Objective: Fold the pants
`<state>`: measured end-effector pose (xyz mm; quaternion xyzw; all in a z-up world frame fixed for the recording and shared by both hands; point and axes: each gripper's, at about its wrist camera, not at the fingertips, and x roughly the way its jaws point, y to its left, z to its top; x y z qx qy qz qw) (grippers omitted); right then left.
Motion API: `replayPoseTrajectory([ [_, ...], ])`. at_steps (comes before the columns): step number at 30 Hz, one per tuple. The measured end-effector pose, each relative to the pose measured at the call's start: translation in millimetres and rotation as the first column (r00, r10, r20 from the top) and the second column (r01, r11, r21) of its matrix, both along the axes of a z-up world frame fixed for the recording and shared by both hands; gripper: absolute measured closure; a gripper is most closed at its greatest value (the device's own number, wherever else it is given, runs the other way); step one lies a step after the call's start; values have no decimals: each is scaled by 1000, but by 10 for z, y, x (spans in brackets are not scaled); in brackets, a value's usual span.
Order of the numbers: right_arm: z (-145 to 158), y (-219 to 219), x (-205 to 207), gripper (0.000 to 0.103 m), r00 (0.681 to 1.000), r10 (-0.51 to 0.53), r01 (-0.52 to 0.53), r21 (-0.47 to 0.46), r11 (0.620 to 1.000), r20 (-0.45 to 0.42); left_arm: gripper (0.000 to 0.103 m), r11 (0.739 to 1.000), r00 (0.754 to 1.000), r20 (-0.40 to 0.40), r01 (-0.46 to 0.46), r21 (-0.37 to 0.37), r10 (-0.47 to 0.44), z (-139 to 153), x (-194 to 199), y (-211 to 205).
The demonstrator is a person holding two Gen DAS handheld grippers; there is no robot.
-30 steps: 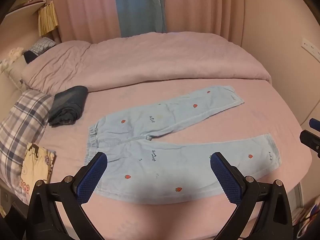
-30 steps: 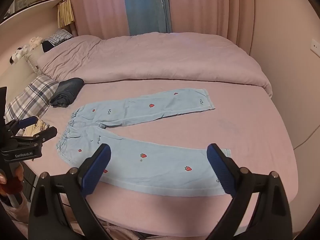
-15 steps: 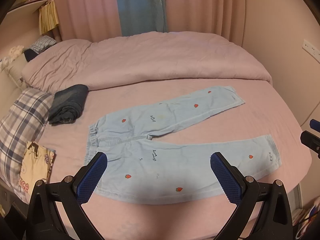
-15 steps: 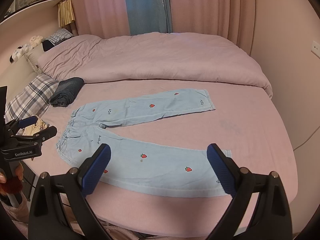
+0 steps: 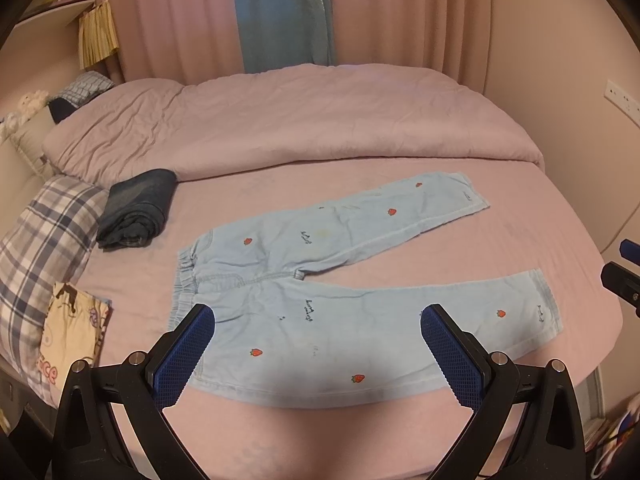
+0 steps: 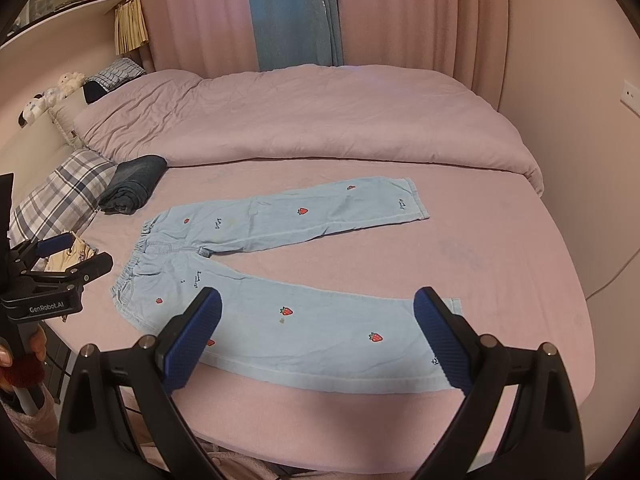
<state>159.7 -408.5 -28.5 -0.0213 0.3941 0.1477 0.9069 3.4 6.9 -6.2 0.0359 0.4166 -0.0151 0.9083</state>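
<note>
Light blue pants (image 5: pixel 320 280) with small red strawberries lie flat on the pink bed, waistband to the left, the two legs spread apart toward the right. In the right wrist view the same pants (image 6: pixel 280 272) fill the middle of the bed. My left gripper (image 5: pixel 316 336) hovers open above the near leg, nothing between its blue pads. My right gripper (image 6: pixel 316 320) is open too, above the near leg and clear of the cloth. The left gripper (image 6: pixel 68 252) also shows at the left edge of the right wrist view, held by a hand.
A folded dark denim garment (image 5: pixel 138 208) lies left of the waistband. A plaid pillow (image 5: pixel 44 236) and a printed cushion (image 5: pixel 72 336) sit at the bed's left edge. A rumpled pink duvet (image 5: pixel 280 120) covers the far half; curtains (image 5: pixel 280 16) hang behind.
Both views have shifted only slightly; the pants lie as before and both grippers stay open.
</note>
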Motion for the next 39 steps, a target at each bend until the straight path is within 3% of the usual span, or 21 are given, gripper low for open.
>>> replayPoseTrajectory([
  [39,27,-11,-38,6,1000,8,-8,2,1000,4,0,1000,1000,-6,-7,0,7,17,-19,25],
])
